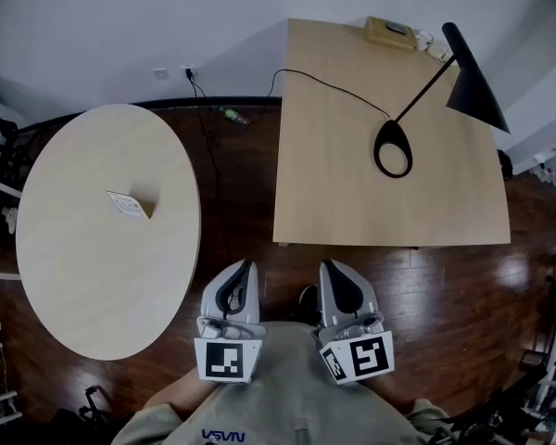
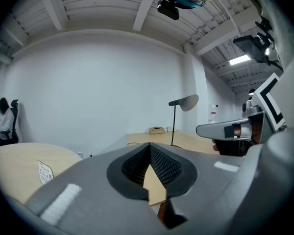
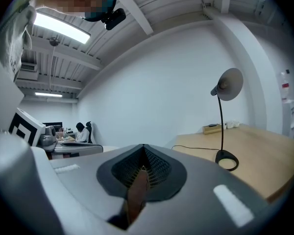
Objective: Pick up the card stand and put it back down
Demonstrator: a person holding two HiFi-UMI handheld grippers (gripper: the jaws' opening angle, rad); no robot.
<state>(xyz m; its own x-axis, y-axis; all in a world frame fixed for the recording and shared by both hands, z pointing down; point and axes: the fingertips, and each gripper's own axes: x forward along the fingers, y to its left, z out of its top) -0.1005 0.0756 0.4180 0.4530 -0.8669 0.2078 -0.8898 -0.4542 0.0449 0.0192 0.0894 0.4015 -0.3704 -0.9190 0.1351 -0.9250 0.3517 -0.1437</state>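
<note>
The card stand (image 1: 130, 205), a small white printed card on a wooden base, stands on the round pale table (image 1: 93, 276) at the left. It also shows low at the left of the left gripper view as the card stand (image 2: 45, 171). Both grippers are held close to the person's body, over the dark wood floor between the two tables and far from the stand. My left gripper (image 1: 245, 269) is shut with nothing in it, its tips meeting (image 2: 149, 146). My right gripper (image 1: 330, 269) is shut and empty too, jaws together (image 3: 143, 150).
A square wooden table (image 1: 334, 156) at the right carries a black desk lamp (image 1: 394, 146) with its cable and a small box (image 1: 389, 31) at the far edge. Dark floor (image 1: 241, 184) runs between the tables. A seated person (image 2: 5, 121) is far off at the left.
</note>
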